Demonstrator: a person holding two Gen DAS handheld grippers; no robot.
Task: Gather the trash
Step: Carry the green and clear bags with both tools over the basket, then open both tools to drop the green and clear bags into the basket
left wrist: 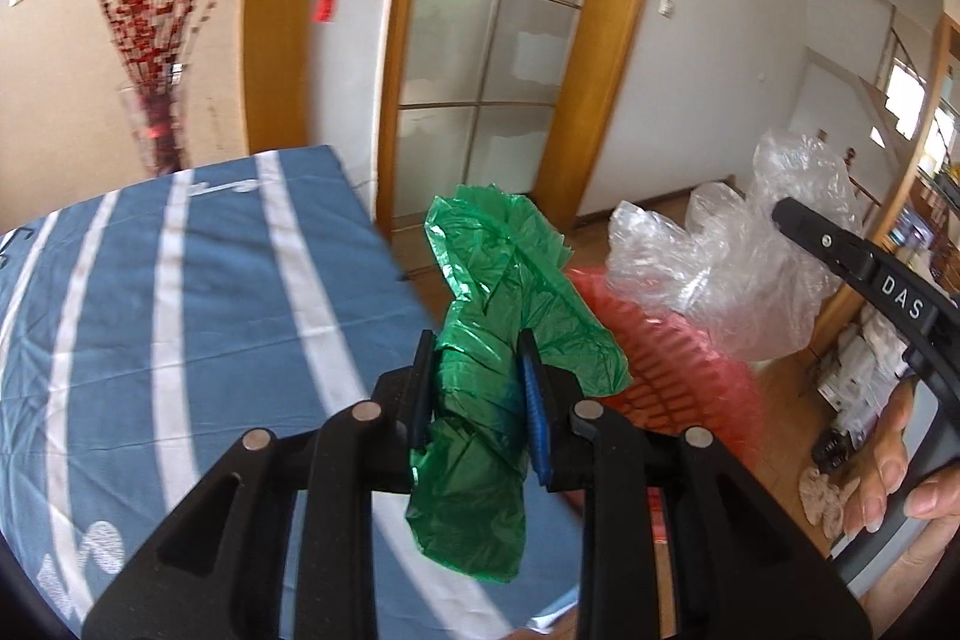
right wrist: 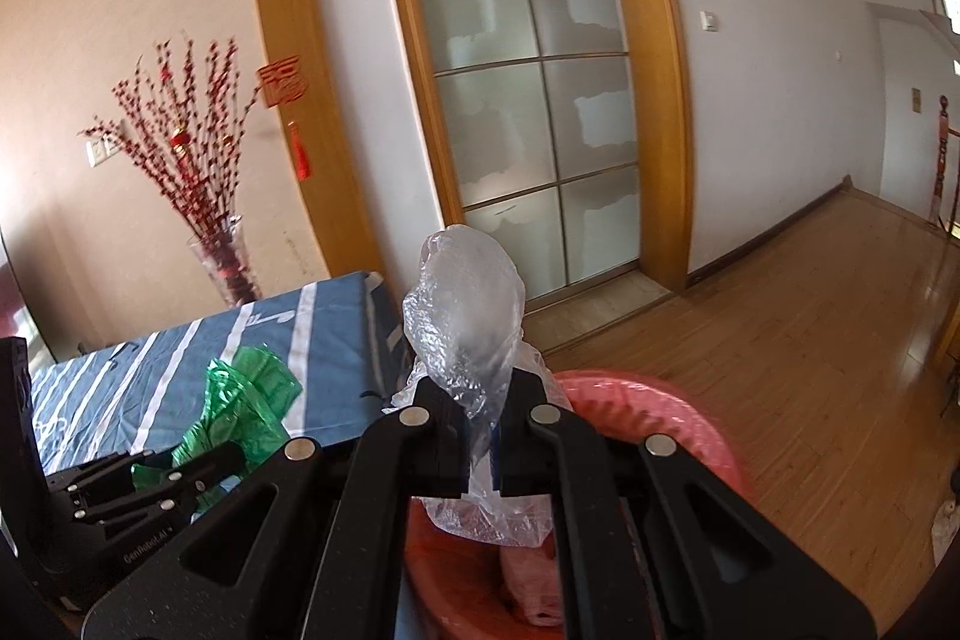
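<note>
Holding pink bag [right wrist: 528, 589], red basket [right wrist: 690, 418]

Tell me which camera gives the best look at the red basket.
The right wrist view. There the red basket shows its curved rim and its inside, with a pinkish bag lying in it, below the clear plastic bag. The left wrist view shows only a blurred slatted part behind the green bag.

A blue cloth with white stripes [left wrist: 180, 292] is covering the desk. Behind it, a clear vase [right wrist: 225, 268] is holding red-berried branches [right wrist: 180, 136]. A red knot ornament [right wrist: 283, 85] is hanging on the white wall beside a frosted-glass door [right wrist: 528, 100] in a wooden frame. Wooden flooring [right wrist: 810, 340] is gleaming on the right.
</note>
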